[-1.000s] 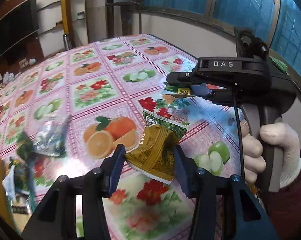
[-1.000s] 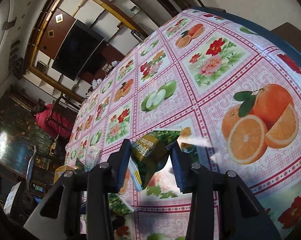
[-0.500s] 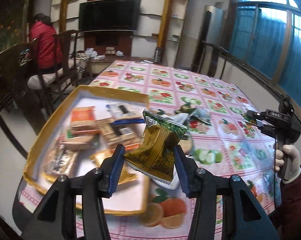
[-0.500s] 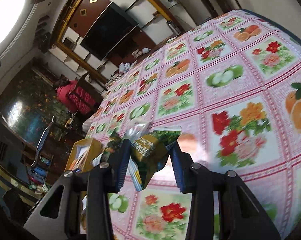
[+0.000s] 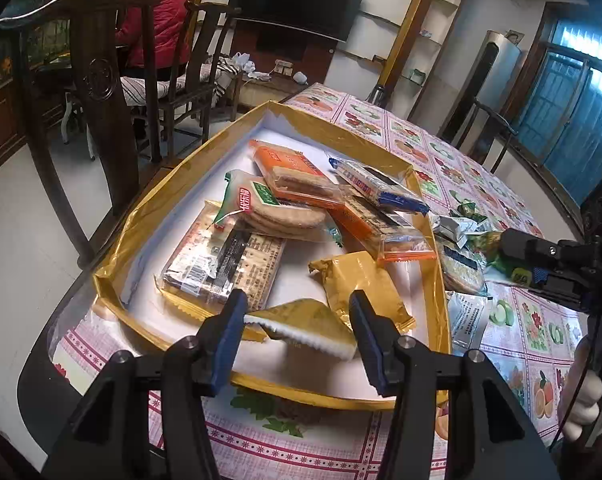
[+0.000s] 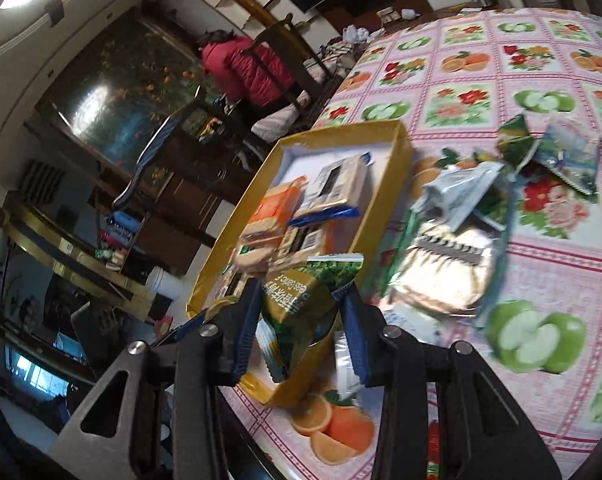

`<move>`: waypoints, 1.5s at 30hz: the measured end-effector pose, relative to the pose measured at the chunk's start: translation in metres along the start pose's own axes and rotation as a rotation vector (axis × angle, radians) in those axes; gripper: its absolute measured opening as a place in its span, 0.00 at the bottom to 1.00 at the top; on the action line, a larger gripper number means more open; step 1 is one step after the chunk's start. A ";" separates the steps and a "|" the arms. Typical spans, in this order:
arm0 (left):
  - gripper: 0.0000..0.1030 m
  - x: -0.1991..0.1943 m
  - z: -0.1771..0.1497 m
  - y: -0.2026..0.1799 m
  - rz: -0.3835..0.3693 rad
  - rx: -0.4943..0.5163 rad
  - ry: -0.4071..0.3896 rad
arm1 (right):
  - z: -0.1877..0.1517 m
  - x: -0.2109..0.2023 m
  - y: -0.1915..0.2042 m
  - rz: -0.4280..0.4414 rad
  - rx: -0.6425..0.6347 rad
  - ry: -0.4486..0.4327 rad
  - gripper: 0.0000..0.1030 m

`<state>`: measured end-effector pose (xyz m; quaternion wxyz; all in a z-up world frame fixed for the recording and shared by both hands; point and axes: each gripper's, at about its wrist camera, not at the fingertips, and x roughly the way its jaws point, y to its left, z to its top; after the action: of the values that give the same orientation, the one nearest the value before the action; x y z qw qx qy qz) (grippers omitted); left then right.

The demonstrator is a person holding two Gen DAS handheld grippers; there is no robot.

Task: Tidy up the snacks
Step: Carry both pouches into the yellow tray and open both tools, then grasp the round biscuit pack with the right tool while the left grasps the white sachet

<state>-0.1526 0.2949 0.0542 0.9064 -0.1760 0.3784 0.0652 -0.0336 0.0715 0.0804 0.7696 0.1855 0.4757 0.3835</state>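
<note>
A gold-rimmed box [image 5: 437, 300] with a white floor holds several snack packets, among them an orange cracker pack [image 5: 297, 172]. My left gripper [image 5: 299, 326] is open above the box's near edge; a yellow-green snack packet [image 5: 305, 326] lies flat between its fingers, with no grip on it. My right gripper [image 6: 301, 320] is shut on a green-and-gold snack packet [image 6: 301, 300] and holds it over the box's [image 6: 397, 184] near corner. It also shows at the right of the left wrist view [image 5: 541, 264].
Loose packets [image 6: 457, 256] lie on the fruit-print tablecloth [image 6: 541, 240] right of the box. Dark wooden chairs [image 5: 97, 80] stand beyond the table's left edge. A person in red [image 5: 153, 16] sits further back.
My left gripper swung from the table to over the box, opened, and the yellow-green packet now lies flat in it. My right gripper carried its packet towards the box.
</note>
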 end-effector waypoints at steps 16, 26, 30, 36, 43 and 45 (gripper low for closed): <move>0.77 -0.043 0.000 0.008 -0.144 -0.131 -0.135 | 0.002 0.037 0.026 -0.073 -0.067 -0.014 0.60; 0.77 -0.045 -0.004 -0.023 -0.197 -0.068 -0.135 | 0.027 0.000 -0.056 -0.378 0.076 -0.070 0.67; 0.77 -0.047 -0.008 -0.039 -0.194 0.005 -0.136 | 0.043 0.016 -0.067 -0.443 0.097 -0.089 0.67; 0.77 -0.045 -0.010 -0.053 -0.211 0.049 -0.129 | 0.069 0.039 -0.081 -0.537 0.113 -0.075 0.72; 0.77 -0.040 -0.013 -0.066 -0.218 0.084 -0.101 | 0.062 0.043 -0.083 -0.538 0.050 0.020 0.49; 0.77 -0.040 -0.014 -0.069 -0.226 0.094 -0.098 | 0.053 0.032 -0.086 -0.546 0.041 0.039 0.49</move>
<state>-0.1725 0.2267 0.0919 0.9326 -0.1715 0.3143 -0.0466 0.0566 0.0457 0.0313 0.8312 0.0586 0.5305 0.1554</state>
